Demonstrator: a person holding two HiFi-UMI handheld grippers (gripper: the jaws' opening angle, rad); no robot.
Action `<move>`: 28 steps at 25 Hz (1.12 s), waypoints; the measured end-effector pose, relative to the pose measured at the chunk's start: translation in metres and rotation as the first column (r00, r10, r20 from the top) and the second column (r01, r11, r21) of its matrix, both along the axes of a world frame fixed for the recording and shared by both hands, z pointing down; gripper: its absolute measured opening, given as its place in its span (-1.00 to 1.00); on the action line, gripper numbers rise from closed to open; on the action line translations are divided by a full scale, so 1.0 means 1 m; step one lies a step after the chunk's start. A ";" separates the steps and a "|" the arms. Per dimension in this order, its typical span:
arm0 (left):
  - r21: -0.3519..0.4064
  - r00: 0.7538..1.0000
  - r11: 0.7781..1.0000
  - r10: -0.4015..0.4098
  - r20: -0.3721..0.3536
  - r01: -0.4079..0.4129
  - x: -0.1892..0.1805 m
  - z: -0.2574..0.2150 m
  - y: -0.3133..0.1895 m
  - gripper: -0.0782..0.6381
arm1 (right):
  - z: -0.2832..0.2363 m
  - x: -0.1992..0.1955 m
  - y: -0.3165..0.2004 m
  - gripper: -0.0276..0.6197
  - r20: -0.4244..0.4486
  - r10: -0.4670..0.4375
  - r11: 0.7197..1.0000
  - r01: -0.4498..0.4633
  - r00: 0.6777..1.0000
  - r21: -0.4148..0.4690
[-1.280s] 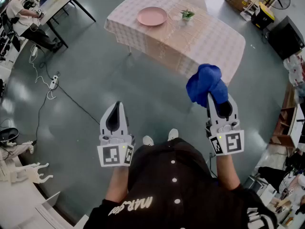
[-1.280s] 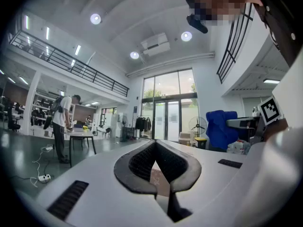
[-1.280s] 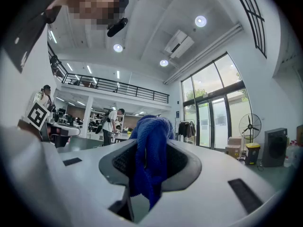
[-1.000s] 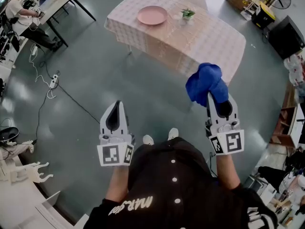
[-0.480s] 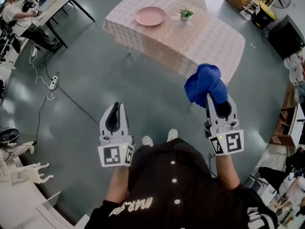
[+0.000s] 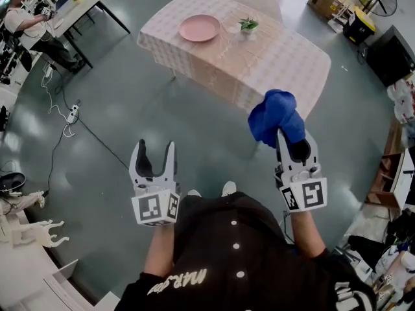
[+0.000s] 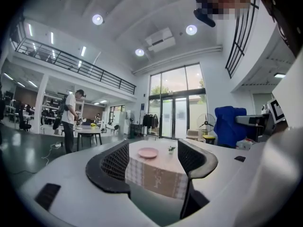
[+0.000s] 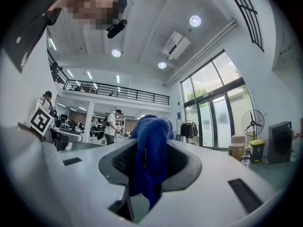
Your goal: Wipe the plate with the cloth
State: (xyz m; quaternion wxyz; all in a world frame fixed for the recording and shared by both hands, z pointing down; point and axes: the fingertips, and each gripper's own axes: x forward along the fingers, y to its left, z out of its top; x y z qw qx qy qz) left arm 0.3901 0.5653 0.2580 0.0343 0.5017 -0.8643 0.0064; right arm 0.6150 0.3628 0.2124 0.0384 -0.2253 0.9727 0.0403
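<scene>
Blue knit cloth (image 6: 275,116) is pinched in my right gripper (image 6: 293,140); my left gripper (image 6: 154,151) just opened its jaws, with nothing between them. Round pink plate (image 6: 200,28) sits on the checked table (image 6: 279,60) well ahead, so I reckon I'm on the approach. Next I get close, then wipe.

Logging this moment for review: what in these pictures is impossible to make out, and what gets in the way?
- Plate surface: too small and far off in the head view and the left gripper view to tell clean from dirty.
- Right gripper pads: in the right gripper view, covered by the bunched blue cloth they clamp.
- Small plant: too small in the head view to make out its pot.
</scene>
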 end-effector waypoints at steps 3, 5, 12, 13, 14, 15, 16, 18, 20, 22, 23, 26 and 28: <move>-0.003 1.000 1.000 -0.015 0.003 0.015 0.007 0.000 -0.010 0.10 | 0.005 0.011 -0.011 -0.56 -0.011 -0.003 1.000 0.003 1.000 -0.001; -0.001 1.000 1.000 -0.023 0.003 0.023 0.008 -0.001 -0.014 0.10 | 0.005 0.014 -0.017 -0.56 -0.015 -0.001 1.000 0.001 1.000 0.002; 0.000 1.000 1.000 -0.021 0.001 0.021 -0.004 0.001 -0.032 0.10 | 0.004 0.005 -0.035 -0.56 -0.010 0.003 1.000 -0.003 1.000 0.011; 0.006 1.000 1.000 -0.017 -0.006 0.017 -0.007 0.001 -0.035 0.10 | 0.004 0.002 -0.037 -0.56 -0.009 0.003 1.000 -0.003 1.000 0.010; 0.014 1.000 1.000 -0.014 -0.016 0.014 -0.011 0.000 -0.039 0.10 | 0.004 -0.002 -0.040 -0.56 -0.007 0.002 1.000 -0.001 1.000 0.010; 0.023 1.000 1.000 -0.012 -0.026 0.012 -0.015 0.000 -0.042 0.10 | 0.004 -0.006 -0.042 -0.56 -0.006 0.000 1.000 0.000 1.000 0.011; 0.030 0.999 0.999 -0.010 -0.031 0.011 -0.019 0.000 -0.045 0.10 | 0.004 -0.010 -0.045 -0.56 -0.006 -0.001 1.000 0.002 1.000 0.014; 0.030 1.000 1.000 -0.002 -0.023 0.003 -0.027 0.001 -0.054 0.10 | 0.005 -0.020 -0.050 -0.56 -0.006 0.000 1.000 0.000 1.000 0.018; 0.025 1.000 1.000 0.010 -0.021 -0.009 -0.037 0.003 -0.062 0.10 | 0.005 -0.031 -0.056 -0.56 -0.007 0.007 1.000 -0.006 1.000 0.017; 0.025 1.000 1.000 0.016 -0.019 -0.016 -0.050 0.003 -0.069 0.10 | 0.005 -0.044 -0.063 -0.56 -0.010 0.013 1.000 -0.013 1.000 0.014; 0.023 1.000 1.000 0.018 -0.015 -0.018 -0.057 0.003 -0.073 0.10 | 0.005 -0.052 -0.066 -0.56 -0.010 0.015 1.000 -0.015 1.000 0.012; 0.019 1.000 0.999 0.027 -0.011 -0.026 -0.078 0.002 -0.084 0.10 | 0.003 -0.075 -0.077 -0.56 -0.001 0.014 1.000 -0.014 1.000 0.003; 0.018 0.999 0.999 0.032 -0.014 -0.031 -0.091 0.003 -0.091 0.10 | 0.003 -0.088 -0.084 -0.56 0.000 0.016 1.000 -0.016 1.000 -0.002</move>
